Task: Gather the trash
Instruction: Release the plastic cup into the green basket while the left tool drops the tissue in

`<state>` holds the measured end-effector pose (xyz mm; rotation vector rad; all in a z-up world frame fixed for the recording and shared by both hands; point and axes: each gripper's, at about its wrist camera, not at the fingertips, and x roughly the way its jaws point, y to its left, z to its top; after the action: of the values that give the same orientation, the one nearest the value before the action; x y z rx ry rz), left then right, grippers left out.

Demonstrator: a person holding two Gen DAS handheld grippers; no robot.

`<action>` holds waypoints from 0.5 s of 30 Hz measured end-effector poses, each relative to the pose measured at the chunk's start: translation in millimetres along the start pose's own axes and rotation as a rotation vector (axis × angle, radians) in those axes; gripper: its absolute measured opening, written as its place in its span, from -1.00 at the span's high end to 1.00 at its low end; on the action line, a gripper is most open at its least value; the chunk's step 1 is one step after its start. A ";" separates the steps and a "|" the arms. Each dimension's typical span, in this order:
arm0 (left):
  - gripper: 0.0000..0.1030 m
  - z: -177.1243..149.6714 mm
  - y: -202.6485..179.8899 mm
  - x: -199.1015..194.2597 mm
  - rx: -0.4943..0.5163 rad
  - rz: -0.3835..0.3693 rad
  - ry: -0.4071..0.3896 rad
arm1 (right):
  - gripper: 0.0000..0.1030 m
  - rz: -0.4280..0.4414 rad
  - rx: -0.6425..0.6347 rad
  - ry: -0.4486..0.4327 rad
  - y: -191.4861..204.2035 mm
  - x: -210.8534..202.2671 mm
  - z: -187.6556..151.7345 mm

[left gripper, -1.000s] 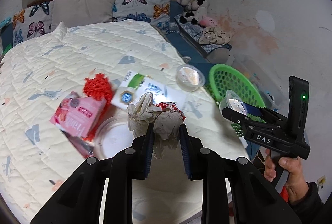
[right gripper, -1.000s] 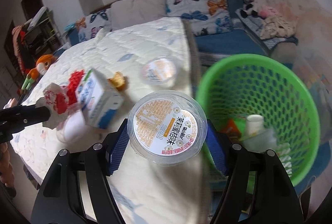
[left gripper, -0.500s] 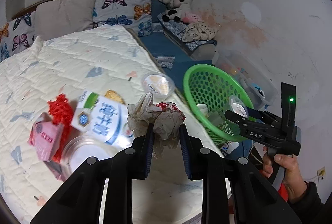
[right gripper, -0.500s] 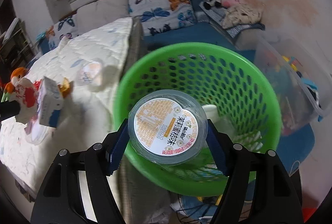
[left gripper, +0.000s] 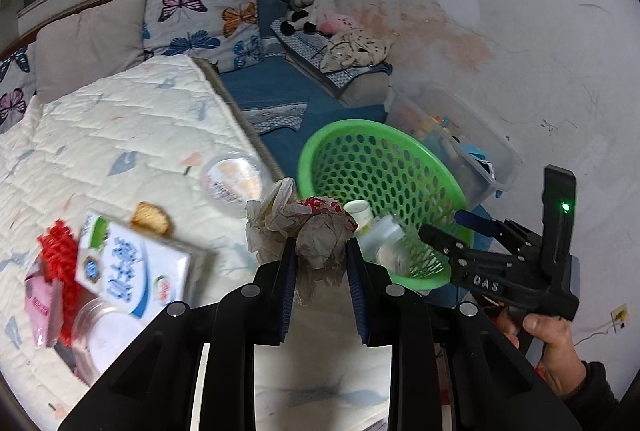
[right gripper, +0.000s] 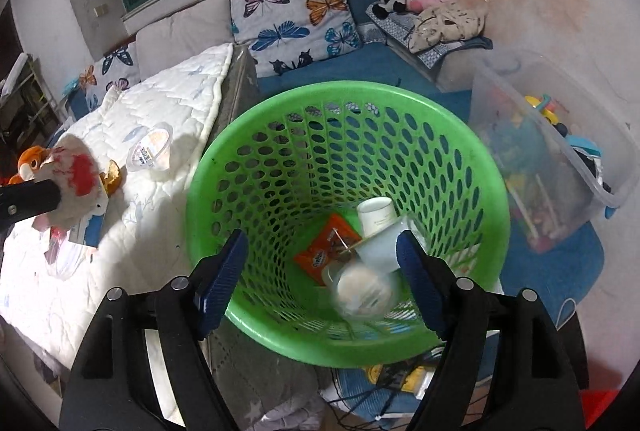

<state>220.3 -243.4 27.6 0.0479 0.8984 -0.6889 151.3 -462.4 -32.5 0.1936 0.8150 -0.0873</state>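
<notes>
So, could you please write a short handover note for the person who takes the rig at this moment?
Left tongs: shut on the crumpled paper wad, held near the bed edge, not yet over the green basket.
Right tongs: above the basket, jaws have just been opening, nothing between them; the clear cup is blurred inside the basket.
Done: cup, orange wrapper and white cup are in the basket.
Left on the bed: sealed cup, milk carton, red netting, pink packet, clear lid.

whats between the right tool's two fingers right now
Nothing is held: the right tool stands open above the green basket, having just widened. In the right wrist view a blurred plastic cup shows below, inside the basket.
</notes>
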 end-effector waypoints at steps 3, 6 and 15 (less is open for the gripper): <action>0.53 4.8 -10.3 12.8 0.002 -0.017 0.018 | -0.49 0.005 0.006 -0.013 -3.7 -8.7 -2.2; 0.53 9.3 -20.2 25.3 0.010 -0.027 0.034 | -0.49 0.004 0.005 -0.029 -7.8 -17.9 -5.0; 0.52 21.2 -48.7 54.4 0.053 -0.032 0.051 | -0.49 0.020 0.013 -0.049 -14.6 -31.7 -15.1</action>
<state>230.6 -317.4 12.9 0.0990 0.9313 -0.7445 116.6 -473.6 -21.5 0.2108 0.7639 -0.0783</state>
